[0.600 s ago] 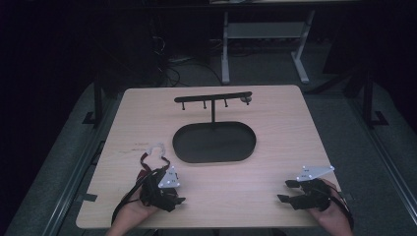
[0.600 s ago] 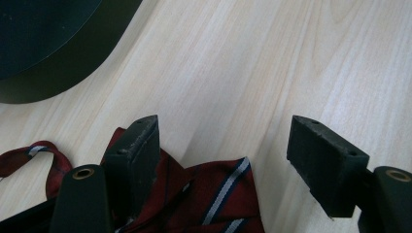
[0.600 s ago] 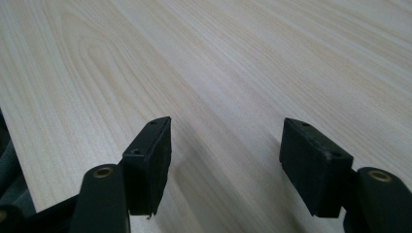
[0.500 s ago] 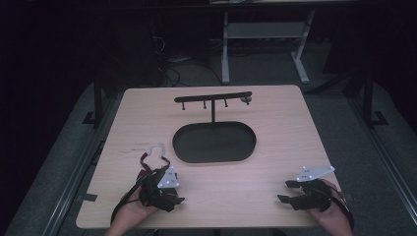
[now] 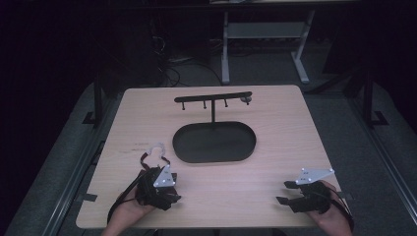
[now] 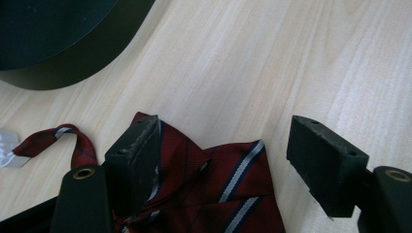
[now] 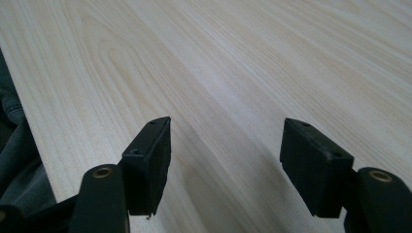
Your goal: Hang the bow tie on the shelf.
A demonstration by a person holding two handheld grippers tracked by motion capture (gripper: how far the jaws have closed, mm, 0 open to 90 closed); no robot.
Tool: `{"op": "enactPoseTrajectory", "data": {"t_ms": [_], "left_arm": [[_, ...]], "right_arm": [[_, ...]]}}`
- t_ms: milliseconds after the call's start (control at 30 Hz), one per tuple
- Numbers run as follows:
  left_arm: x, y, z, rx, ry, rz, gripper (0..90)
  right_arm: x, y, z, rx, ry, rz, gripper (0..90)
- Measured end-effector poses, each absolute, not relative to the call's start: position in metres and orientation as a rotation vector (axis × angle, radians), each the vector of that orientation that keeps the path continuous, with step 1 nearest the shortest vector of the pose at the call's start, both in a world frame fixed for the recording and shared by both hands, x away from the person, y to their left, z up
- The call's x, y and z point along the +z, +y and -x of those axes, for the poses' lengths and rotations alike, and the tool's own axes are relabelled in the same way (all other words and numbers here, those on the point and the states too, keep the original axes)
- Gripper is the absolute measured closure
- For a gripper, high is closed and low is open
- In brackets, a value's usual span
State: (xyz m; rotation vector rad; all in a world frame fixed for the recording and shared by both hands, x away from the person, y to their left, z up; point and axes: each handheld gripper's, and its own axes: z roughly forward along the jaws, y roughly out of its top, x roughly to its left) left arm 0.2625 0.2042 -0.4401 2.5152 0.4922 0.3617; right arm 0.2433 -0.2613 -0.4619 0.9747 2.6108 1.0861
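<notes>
A dark red tie with grey and navy stripes lies bunched on the wooden table near its front left. Its narrow strap curls away toward a small white clip. My left gripper stands open over the cloth, the left jaw resting on it and the right jaw on bare wood beside it. In the high view the left gripper sits in a hand at the front left. My right gripper is open at the front right, with only bare table between its jaws.
A black oval tray sits mid-table, its rim close to the tie. A post rises from it to a crossbar with small hooks. The table's front edge runs just beside the right gripper.
</notes>
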Motion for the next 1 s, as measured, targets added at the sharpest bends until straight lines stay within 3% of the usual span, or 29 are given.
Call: {"op": "enactPoseTrajectory", "data": {"t_ms": [1000], "left_arm": [[-0.42, 0.221, -0.268, 0.362, 0.501, -2.5, 32.0]], "right_arm": [[-0.457, -0.253, -0.247, 1.108, 2.622, -0.924, 35.3]]}}
